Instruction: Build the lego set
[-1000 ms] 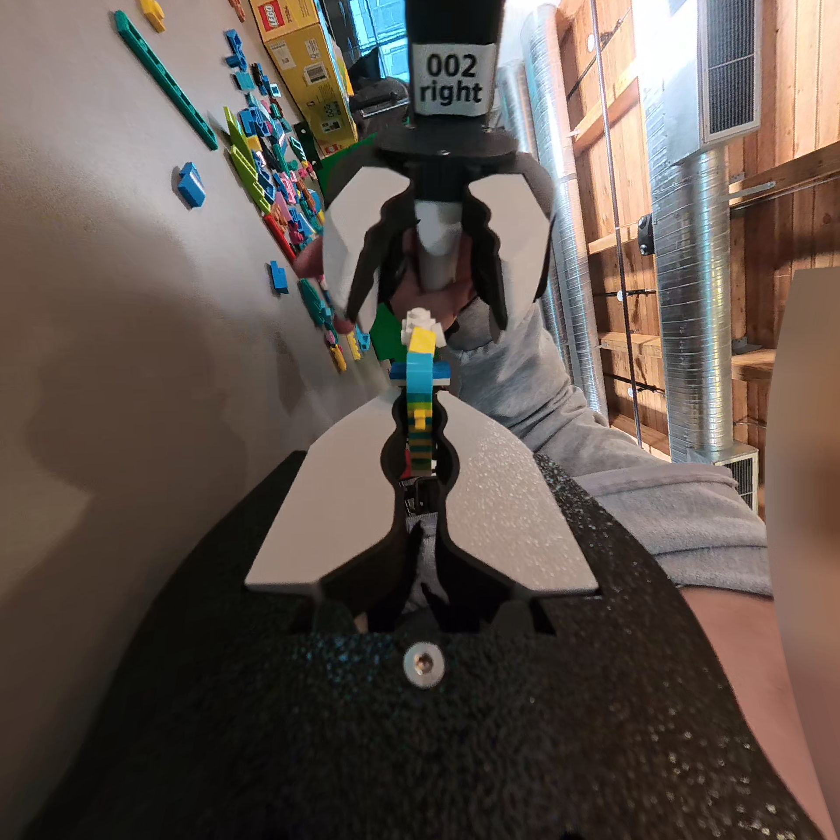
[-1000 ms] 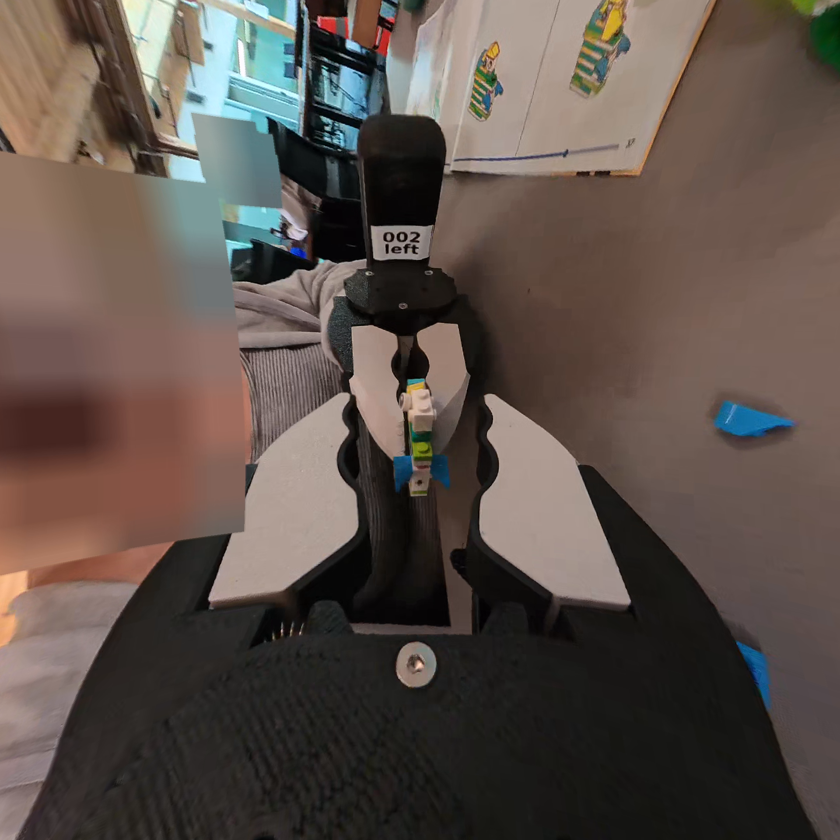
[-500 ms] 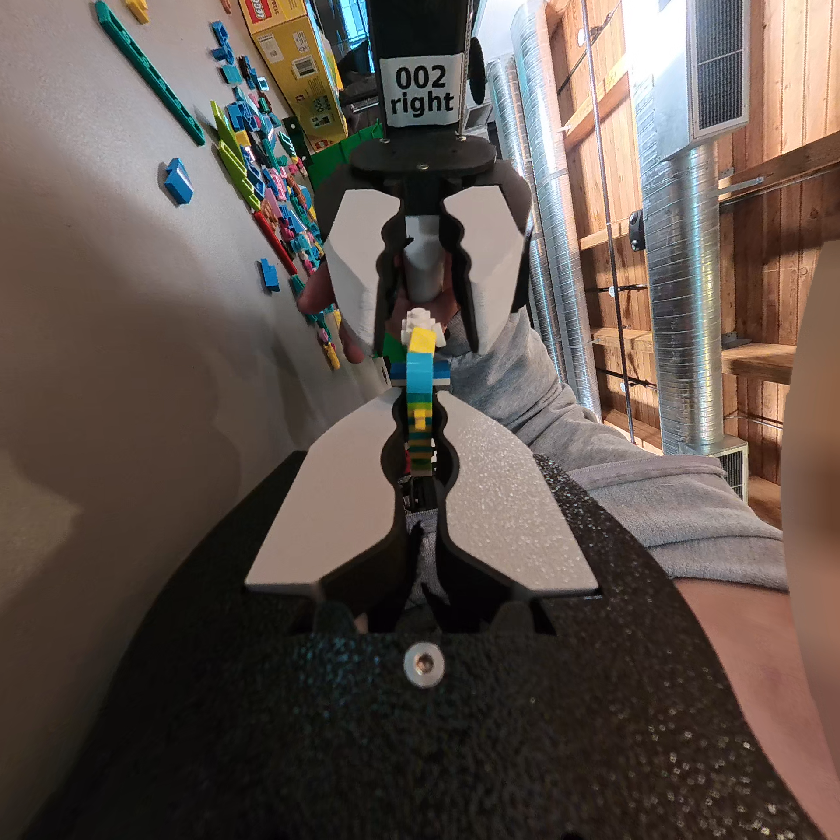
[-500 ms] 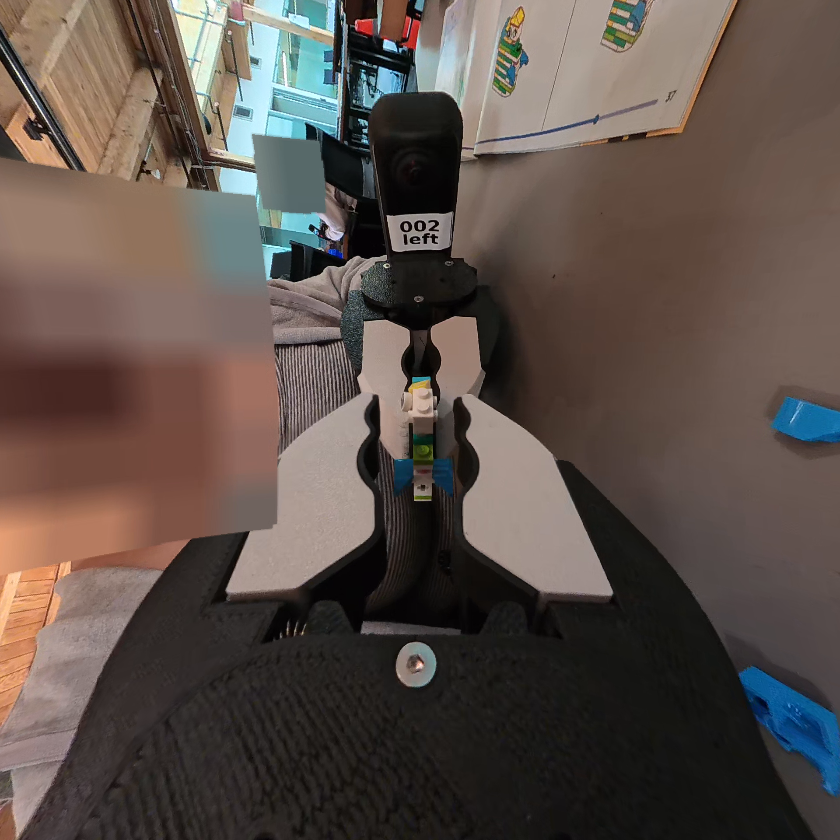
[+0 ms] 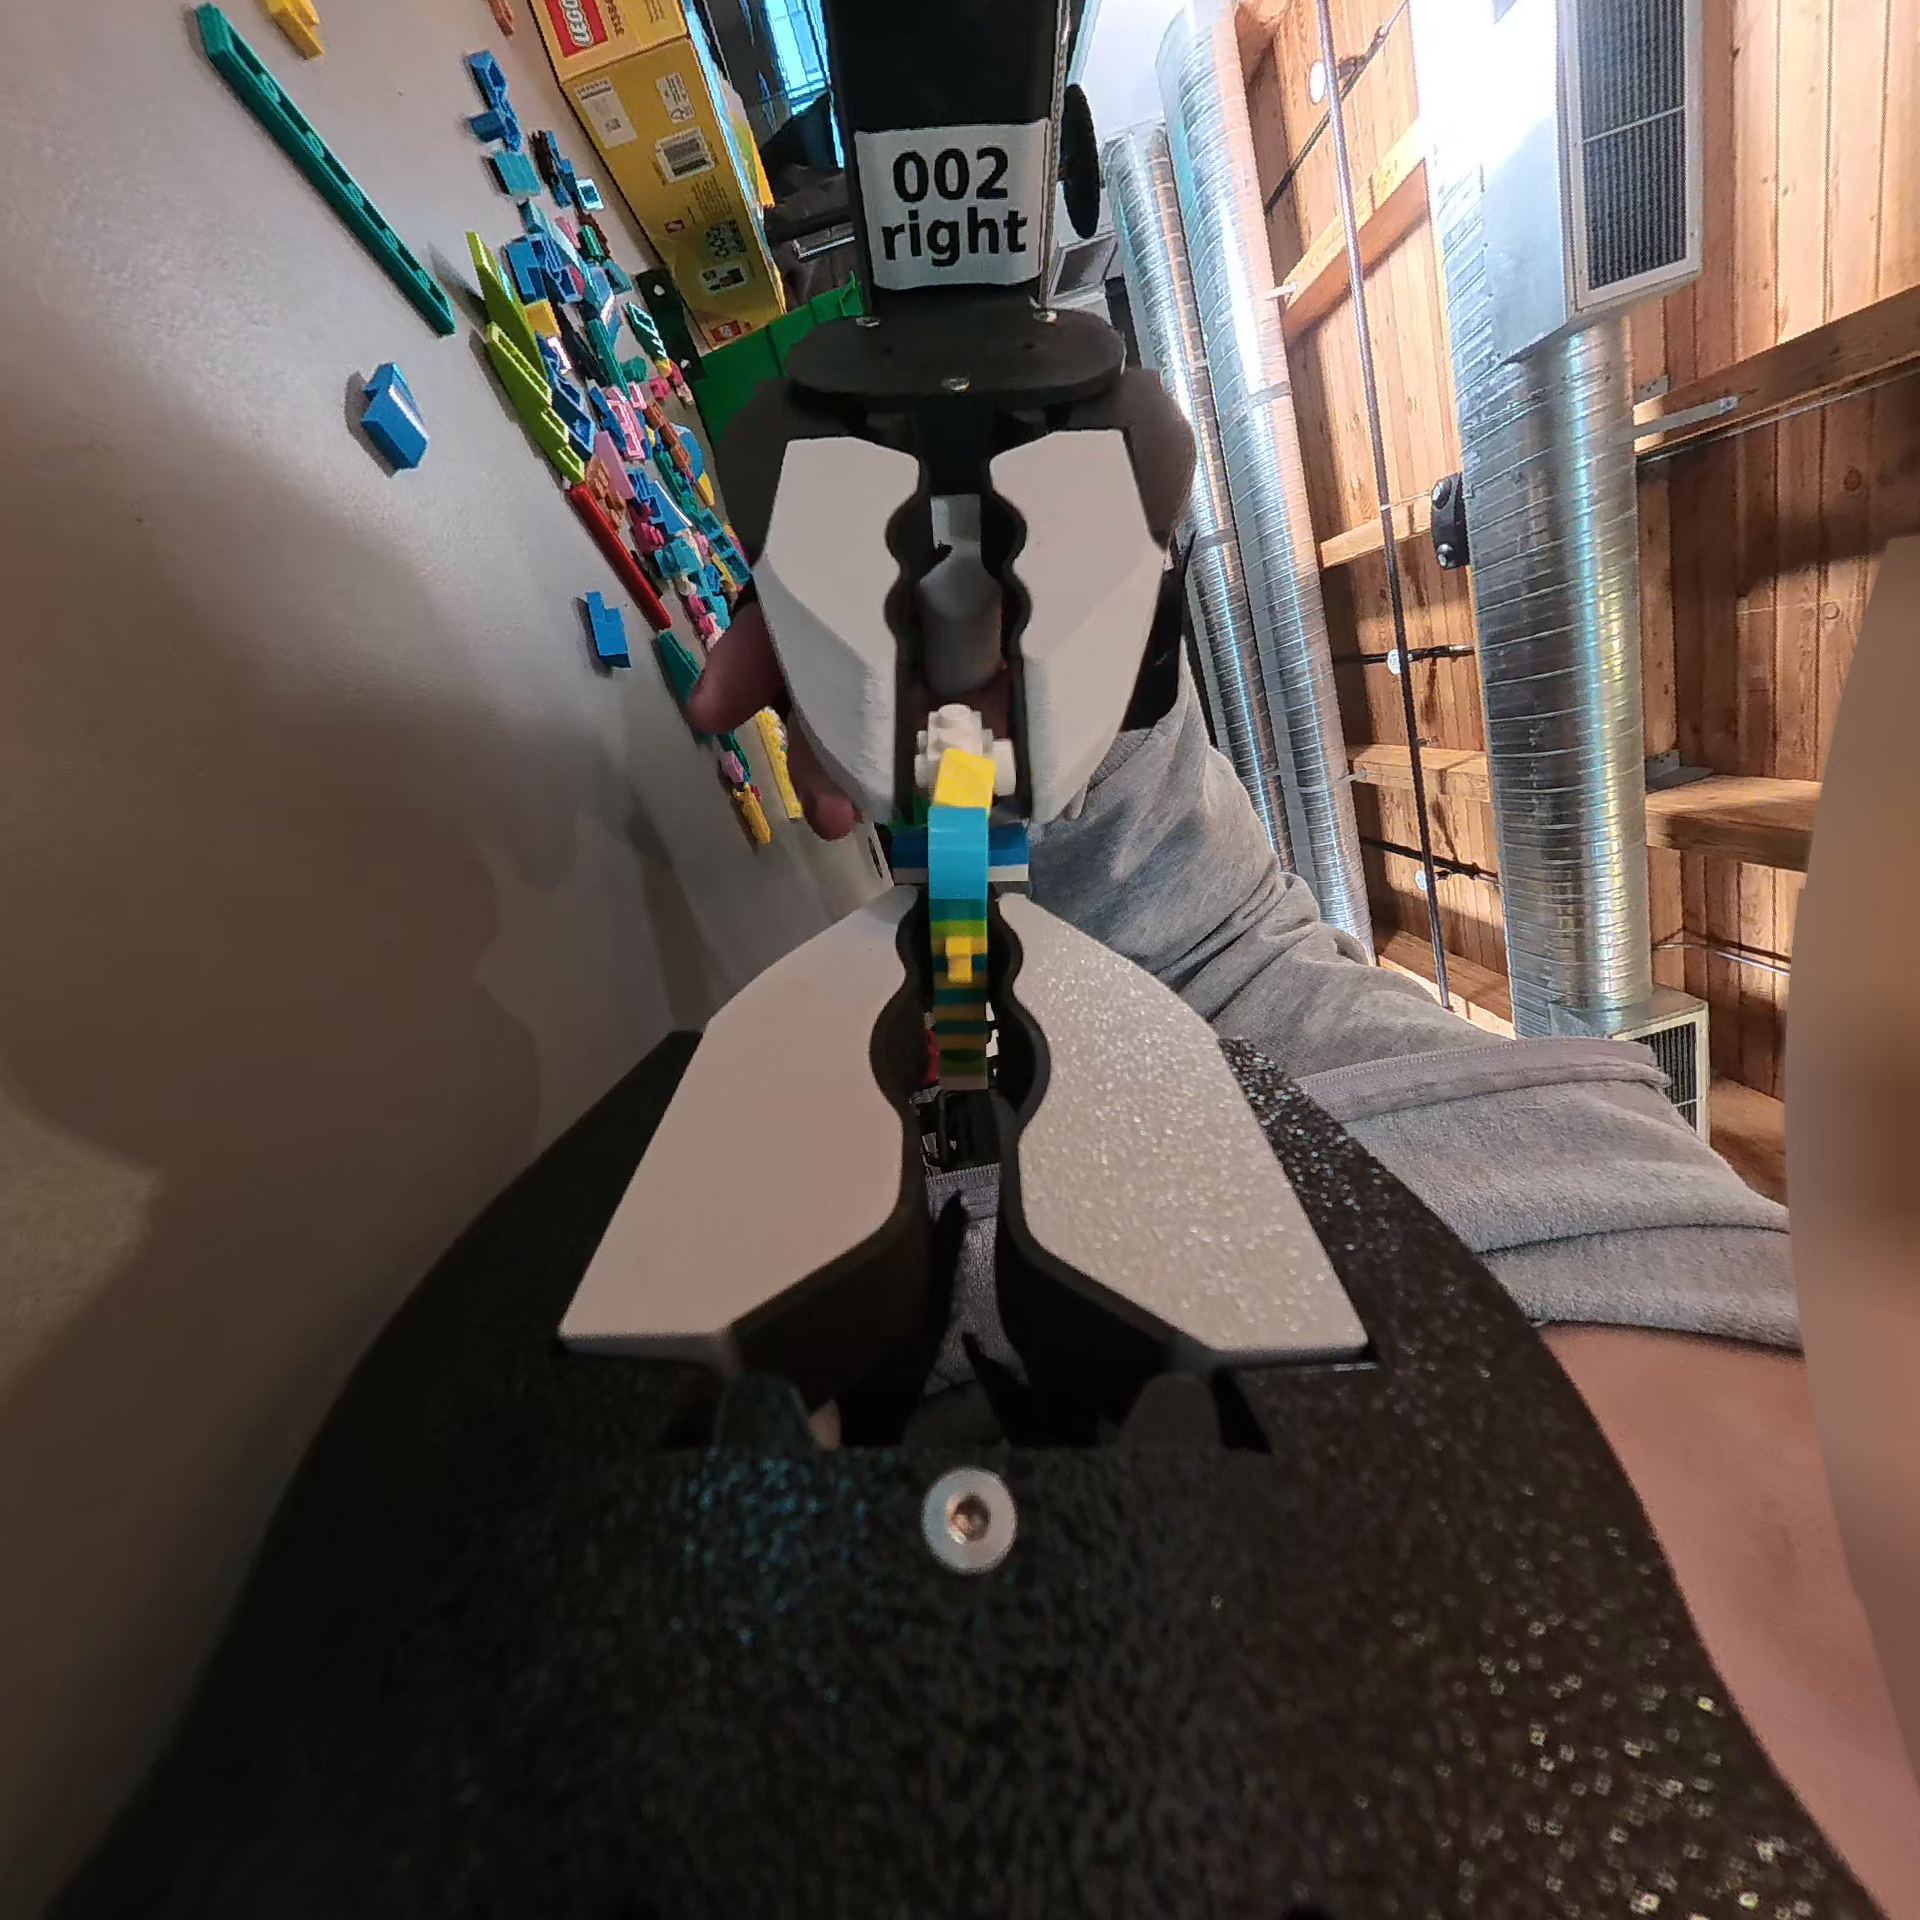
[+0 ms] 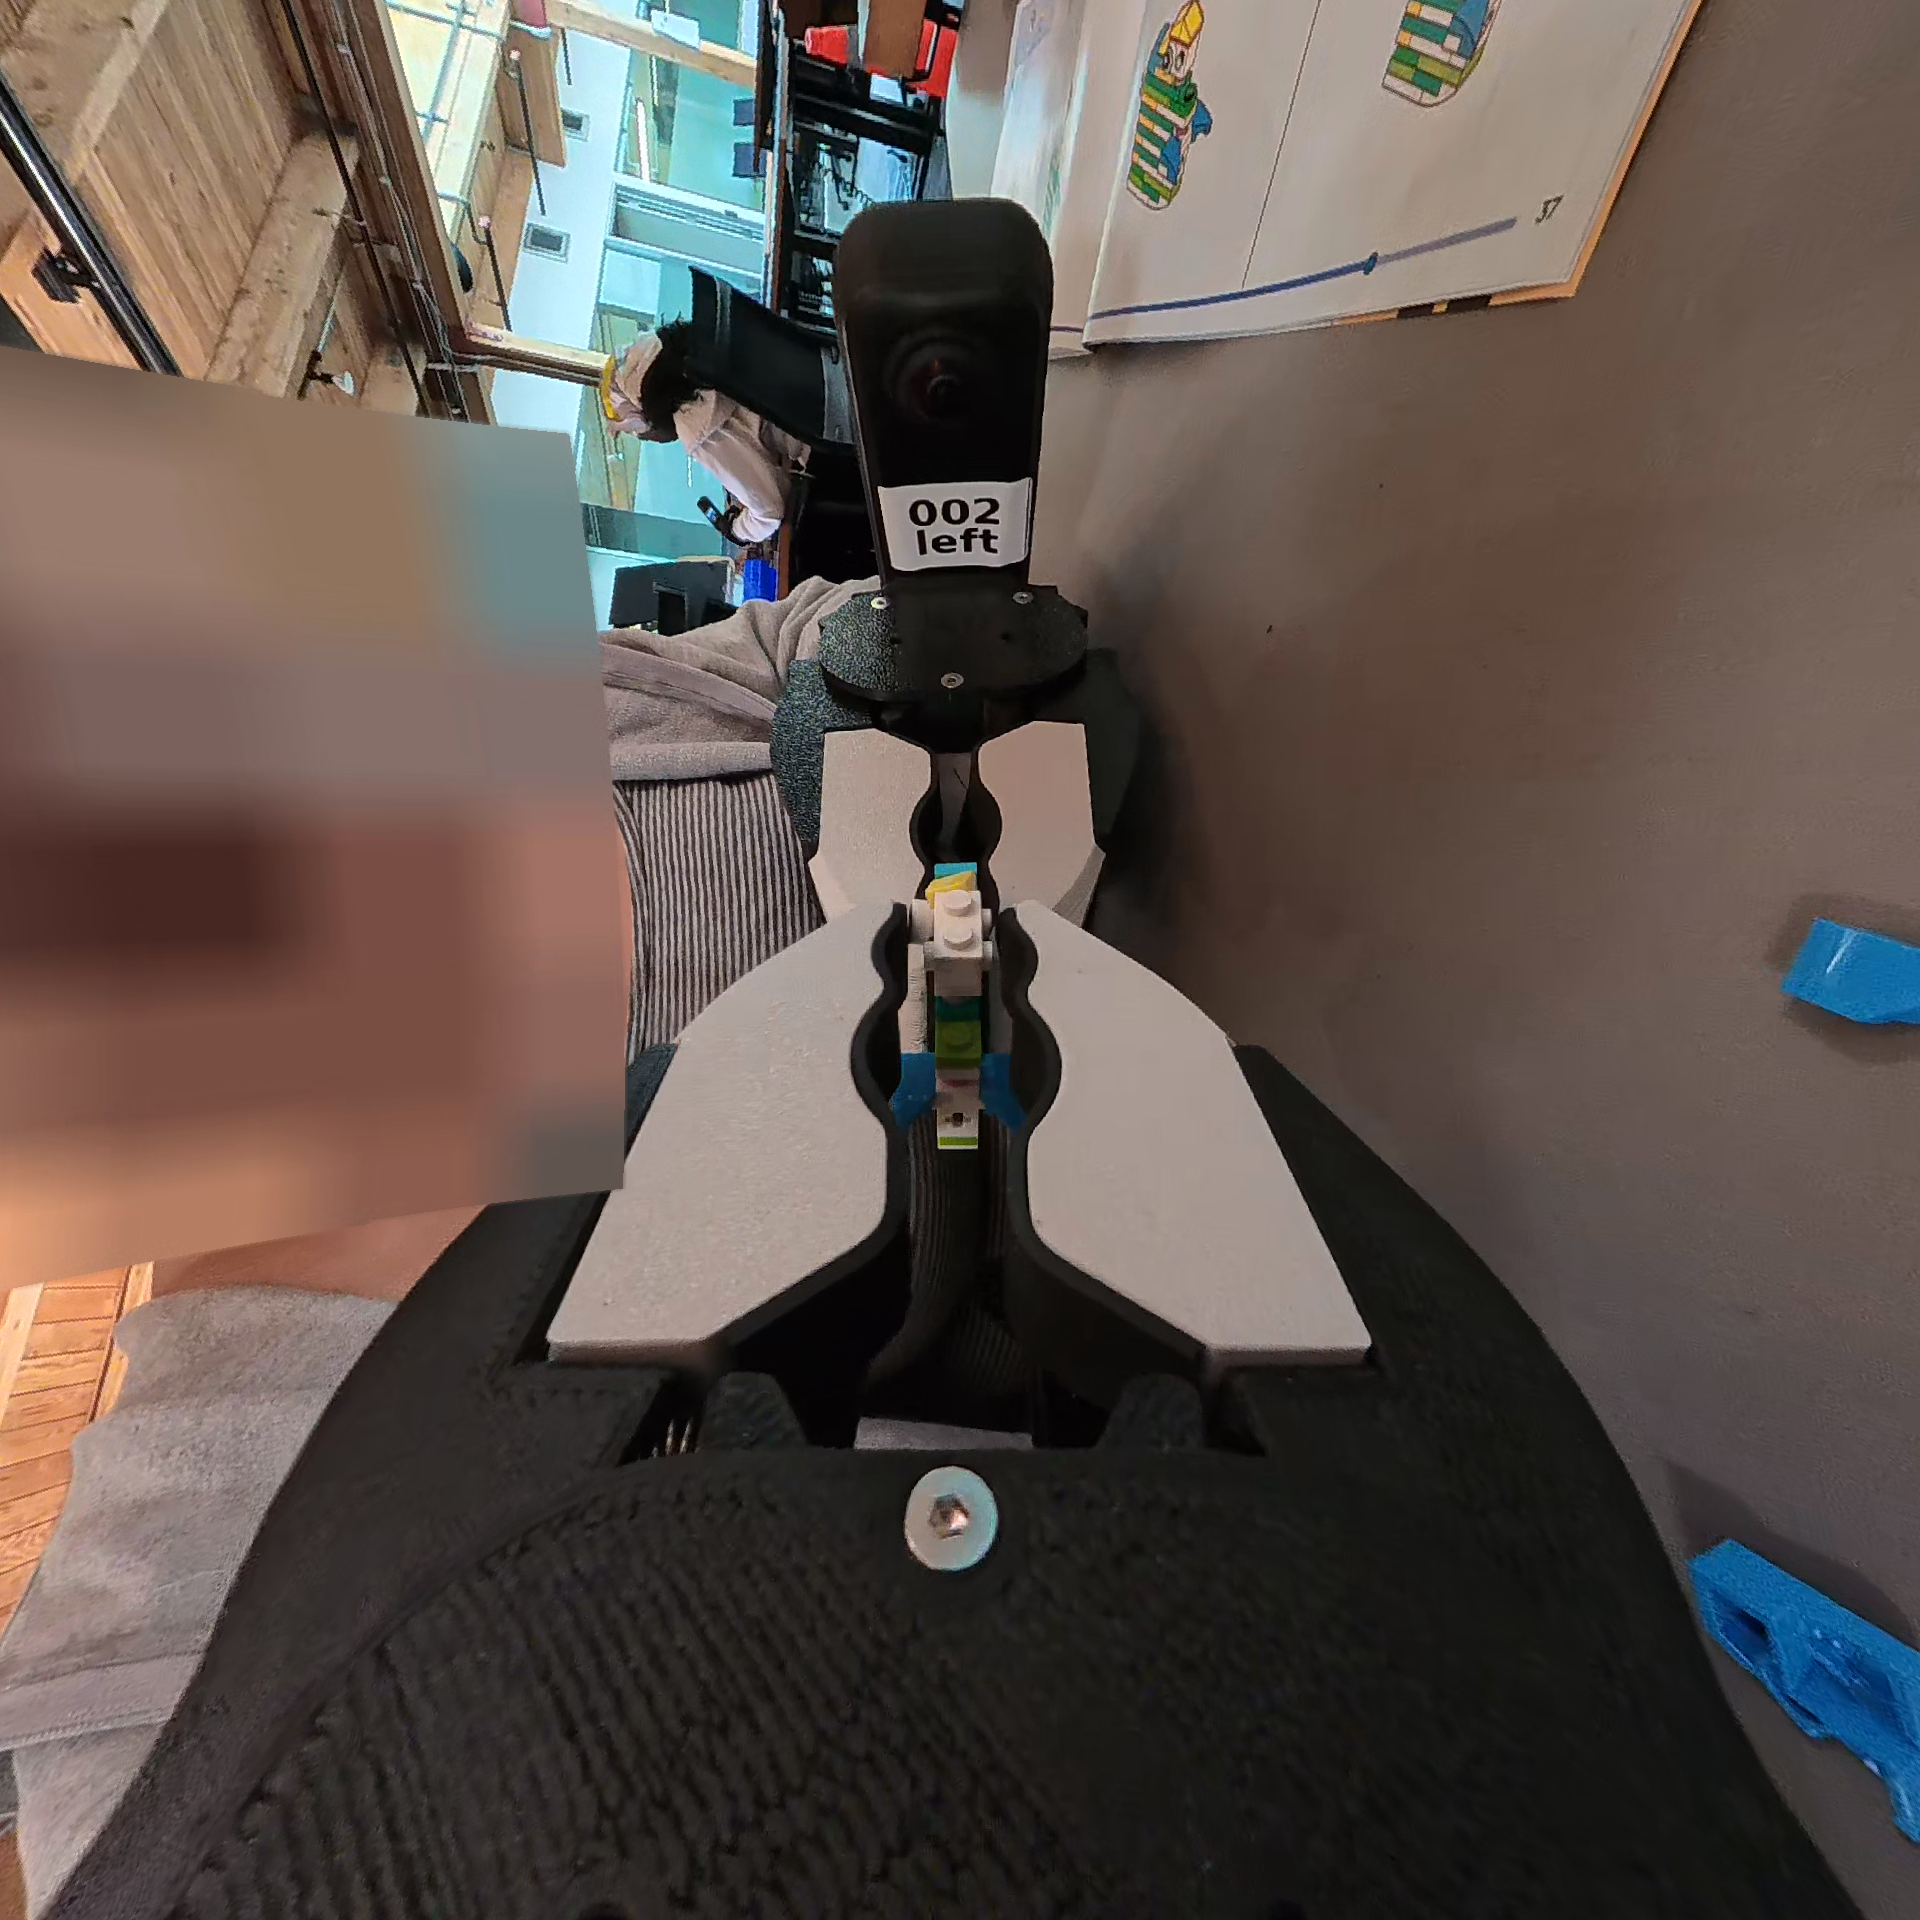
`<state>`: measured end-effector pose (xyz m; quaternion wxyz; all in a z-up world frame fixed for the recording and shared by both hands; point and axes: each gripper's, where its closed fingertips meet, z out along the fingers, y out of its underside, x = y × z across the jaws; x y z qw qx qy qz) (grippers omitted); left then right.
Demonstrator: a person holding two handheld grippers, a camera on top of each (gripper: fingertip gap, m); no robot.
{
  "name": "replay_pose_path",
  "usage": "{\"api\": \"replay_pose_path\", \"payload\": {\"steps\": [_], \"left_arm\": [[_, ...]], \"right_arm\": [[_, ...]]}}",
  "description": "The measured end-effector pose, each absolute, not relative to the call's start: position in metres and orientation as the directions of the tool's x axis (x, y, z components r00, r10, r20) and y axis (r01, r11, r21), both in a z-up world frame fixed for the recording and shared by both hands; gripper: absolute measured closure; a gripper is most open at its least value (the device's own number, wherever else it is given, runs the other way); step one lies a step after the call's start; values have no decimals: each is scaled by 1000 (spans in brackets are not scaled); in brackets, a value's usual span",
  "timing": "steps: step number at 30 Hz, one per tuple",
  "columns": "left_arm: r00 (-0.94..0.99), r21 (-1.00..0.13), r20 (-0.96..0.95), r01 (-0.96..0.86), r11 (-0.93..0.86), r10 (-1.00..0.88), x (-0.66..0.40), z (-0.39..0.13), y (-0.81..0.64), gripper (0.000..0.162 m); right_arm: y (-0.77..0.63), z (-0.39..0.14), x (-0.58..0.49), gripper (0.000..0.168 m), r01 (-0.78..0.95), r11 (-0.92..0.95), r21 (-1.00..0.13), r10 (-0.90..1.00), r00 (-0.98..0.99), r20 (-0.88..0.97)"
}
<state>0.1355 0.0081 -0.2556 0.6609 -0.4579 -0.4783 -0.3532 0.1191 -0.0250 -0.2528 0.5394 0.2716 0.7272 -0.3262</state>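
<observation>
A small striped lego figure (image 5: 961, 997) of green, yellow and blue layers, with a blue cross plate, yellow slope and white studded top, is held in the air between both grippers. My left gripper (image 5: 954, 894) is shut on its striped lower body. My right gripper (image 5: 956, 790) faces it from the far side, jaws closed around the white and yellow top end. In the right wrist view the right gripper (image 6: 954, 920) clamps the figure (image 6: 958, 1039) along its white, lime and blue parts, and the left gripper (image 6: 956, 873) sits just behind.
A pile of loose coloured bricks (image 5: 613, 416), a long teal beam (image 5: 322, 177), a blue brick (image 5: 393, 416) and a yellow box (image 5: 655, 135) lie on the grey table. The open instruction booklet (image 6: 1351, 156) and two blue pieces (image 6: 1849, 971) (image 6: 1808, 1652) lie on the table too. My two grippers' fingertips are within a few centimetres of each other.
My right gripper has moved in toward the left one and closed from wide open onto the figure's top end. The left gripper keeps its hold.
</observation>
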Motion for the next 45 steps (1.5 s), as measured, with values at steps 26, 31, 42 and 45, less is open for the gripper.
{"api": "replay_pose_path", "payload": {"steps": [26, 31, 42, 45], "left_arm": [[689, -701, 710, 671, 242, 148, 158, -237, 17, 154], [865, -904, 427, 397, 159, 263, 164, -223, 12, 154], [922, -975, 213, 181, 126, 325, 166, -205, 6, 154], [921, -976, 210, 176, 130, 328, 166, -204, 6, 154]], "right_arm": [[-17, -222, 148, 157, 479, 605, -636, -194, -686, -702], [-19, -203, 161, 156, 248, 538, -806, -281, -848, -448], [-25, -183, 171, 156, 13, 420, -908, -295, -944, -149], [-26, -181, 170, 157, 5, 399, -917, -284, -950, -129]]}}
